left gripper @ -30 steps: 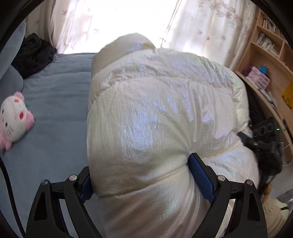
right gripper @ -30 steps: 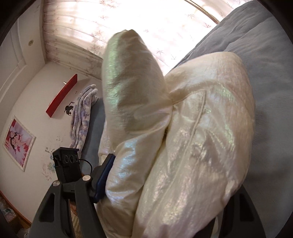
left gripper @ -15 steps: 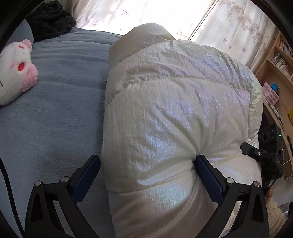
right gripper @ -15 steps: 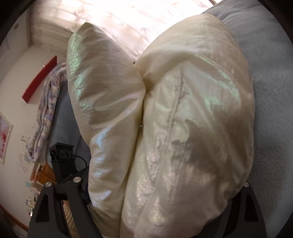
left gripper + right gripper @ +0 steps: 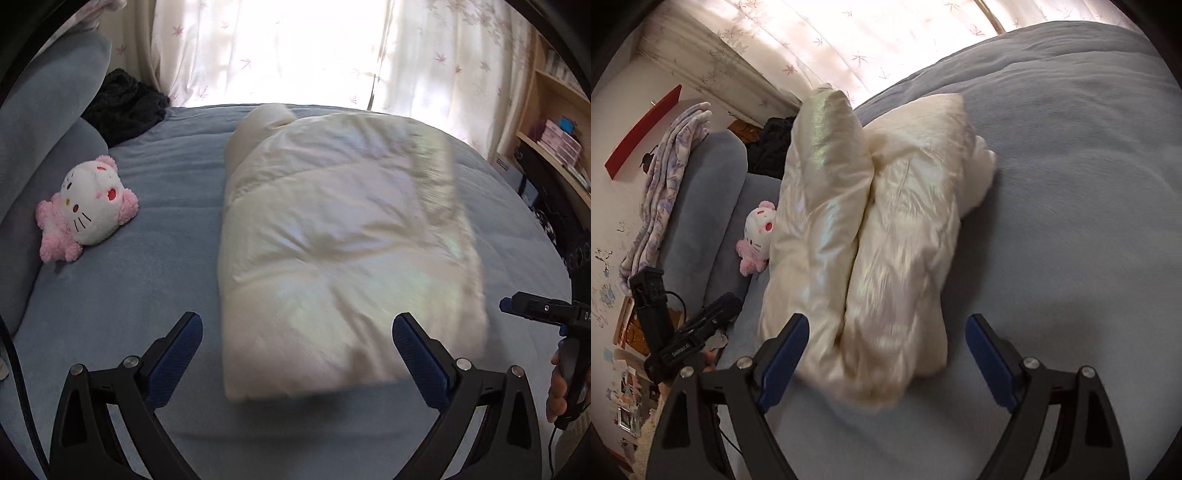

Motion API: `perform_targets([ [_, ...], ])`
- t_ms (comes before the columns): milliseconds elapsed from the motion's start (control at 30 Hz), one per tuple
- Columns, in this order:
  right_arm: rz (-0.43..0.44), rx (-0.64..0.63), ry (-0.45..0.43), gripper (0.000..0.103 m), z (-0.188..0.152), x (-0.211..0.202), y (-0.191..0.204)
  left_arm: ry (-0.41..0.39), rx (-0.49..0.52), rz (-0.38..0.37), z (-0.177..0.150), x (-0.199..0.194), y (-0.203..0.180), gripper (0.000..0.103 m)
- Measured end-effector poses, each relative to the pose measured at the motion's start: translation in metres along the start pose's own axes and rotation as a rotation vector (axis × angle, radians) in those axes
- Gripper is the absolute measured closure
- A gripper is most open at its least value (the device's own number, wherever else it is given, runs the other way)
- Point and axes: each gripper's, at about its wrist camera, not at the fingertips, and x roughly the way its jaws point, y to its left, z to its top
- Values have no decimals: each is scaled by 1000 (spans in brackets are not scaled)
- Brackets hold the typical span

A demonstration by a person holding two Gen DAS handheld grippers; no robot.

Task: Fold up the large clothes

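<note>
2 open tongs [image 5: 297, 349] [image 5: 882, 349] beside folded puffer jacket [image 5: 343, 251]

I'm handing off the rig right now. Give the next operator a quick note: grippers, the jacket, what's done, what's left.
Left gripper: open, holding nothing, just short of the jacket.
Right gripper: open, holding nothing, at the jacket's near end.
The white puffer jacket lies folded in a bundle on the blue bed, free of both grippers. A plush toy sits to its left.
Done: fold made, jacket let go.
Left: perhaps press it flatter.
</note>
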Motion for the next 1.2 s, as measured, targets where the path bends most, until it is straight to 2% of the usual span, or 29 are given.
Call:
perform_targets([
  [133, 3, 8, -6, 16, -29, -49, 1, 8, -12, -33, -19, -57, -35, 1],
  [333, 18, -34, 3, 16, -73, -126, 45, -21, -52, -91, -38, -150, -80, 1],
  [567, -7, -113, -15, 16, -115, -203, 103, -58, -42, -68, -77, -257, -137, 1],
  [700, -39, -145, -40, 16, -142, -245, 118, -78, -17, -53, -107, -295, -169, 1],
  [833, -105, -186, -78, 16, -171, -274, 124, -95, -5, -66, -138, -315, -195, 1],
  [900, -134, -197, -86, 16, -184, -282, 124, -92, 10, -43, -155, -319, -211, 1],
  [1000, -157, -199, -89, 16, -205, -293, 117, -78, 39, -31, -181, -315, -230, 1],
  [1200, -226, -164, -124, 16, -246, -313, 89, -82, 14, -21, -232, -306, -254, 1],
])
